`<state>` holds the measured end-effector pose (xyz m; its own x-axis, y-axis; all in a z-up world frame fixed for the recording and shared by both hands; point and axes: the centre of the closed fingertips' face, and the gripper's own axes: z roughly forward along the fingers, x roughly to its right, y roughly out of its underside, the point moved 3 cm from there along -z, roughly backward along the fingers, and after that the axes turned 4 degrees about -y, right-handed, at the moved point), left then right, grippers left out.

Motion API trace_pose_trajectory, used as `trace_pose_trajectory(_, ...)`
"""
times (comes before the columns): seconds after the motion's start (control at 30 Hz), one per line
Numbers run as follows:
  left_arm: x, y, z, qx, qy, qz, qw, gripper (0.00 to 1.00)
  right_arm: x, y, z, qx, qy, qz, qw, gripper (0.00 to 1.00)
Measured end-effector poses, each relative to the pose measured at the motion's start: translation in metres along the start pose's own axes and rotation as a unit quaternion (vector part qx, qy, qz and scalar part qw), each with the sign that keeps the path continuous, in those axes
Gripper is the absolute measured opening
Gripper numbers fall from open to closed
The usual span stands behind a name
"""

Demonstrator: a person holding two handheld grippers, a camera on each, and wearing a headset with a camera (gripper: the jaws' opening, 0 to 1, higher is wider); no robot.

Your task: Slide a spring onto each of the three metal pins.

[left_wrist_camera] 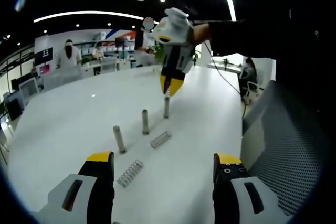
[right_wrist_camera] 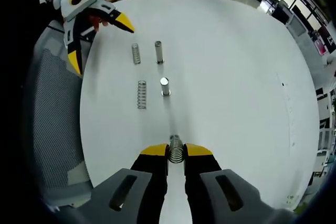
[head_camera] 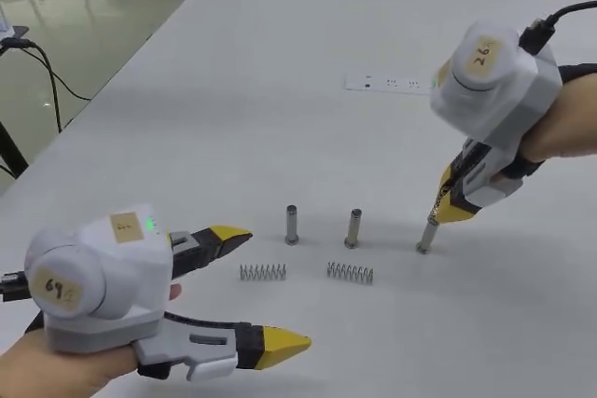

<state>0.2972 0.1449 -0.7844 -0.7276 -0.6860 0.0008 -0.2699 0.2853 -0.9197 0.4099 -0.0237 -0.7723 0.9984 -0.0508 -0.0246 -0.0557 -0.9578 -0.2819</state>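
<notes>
Three upright metal pins stand in a row on the white table: left pin [head_camera: 292, 226], middle pin [head_camera: 354, 228], right pin [head_camera: 427, 235]. Two loose springs [head_camera: 262, 272] [head_camera: 350, 273] lie flat just in front of them. My right gripper [head_camera: 454, 208] is shut on a third spring [right_wrist_camera: 176, 150], holding it directly over the right pin's top, with the spring's lower end at the pin [left_wrist_camera: 166, 107]. Near the front edge, my left gripper [head_camera: 275, 288] is open with nothing in it, its jaws pointing at the nearer spring [left_wrist_camera: 130, 173].
A white power strip [head_camera: 387, 84] lies flat on the far part of the table [head_camera: 280, 90]. A mesh chair [right_wrist_camera: 52, 108] stands by the table's near edge. People sit at desks far behind [left_wrist_camera: 68, 51].
</notes>
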Motion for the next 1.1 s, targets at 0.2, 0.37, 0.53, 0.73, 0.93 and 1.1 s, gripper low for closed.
trace_pose_trajectory(0.2,0.001,0.0,0.0,-0.001,0.001,0.0,1.0,0.73,0.0,0.001,0.009,-0.008,-0.002,0.0,1.0,0.08)
trace_pose_trajectory(0.37,0.0,-0.001,0.0,-0.001,0.001,0.0,1.0,0.73,0.001,0.002,0.016,-0.012,-0.005,0.002,0.9999,0.08)
trace_pose_trajectory(0.53,0.0,-0.001,0.0,-0.002,0.001,-0.001,1.0,0.72,0.001,0.004,0.025,-0.018,-0.008,0.005,0.9998,0.08)
trace_pose_trajectory(0.73,-0.001,-0.001,0.0,-0.002,0.001,-0.001,1.0,0.72,0.002,0.005,0.033,-0.024,-0.01,0.007,0.9996,0.08)
trace_pose_trajectory(0.93,0.0,0.0,0.0,-0.003,0.002,-0.001,1.0,0.72,0.003,0.009,0.039,-0.028,-0.01,0.011,0.9995,0.08)
trace_pose_trajectory(1.1,0.0,-0.001,0.0,-0.003,0.003,-0.001,1.0,0.72,0.003,0.011,0.043,-0.03,-0.012,0.014,0.9994,0.08)
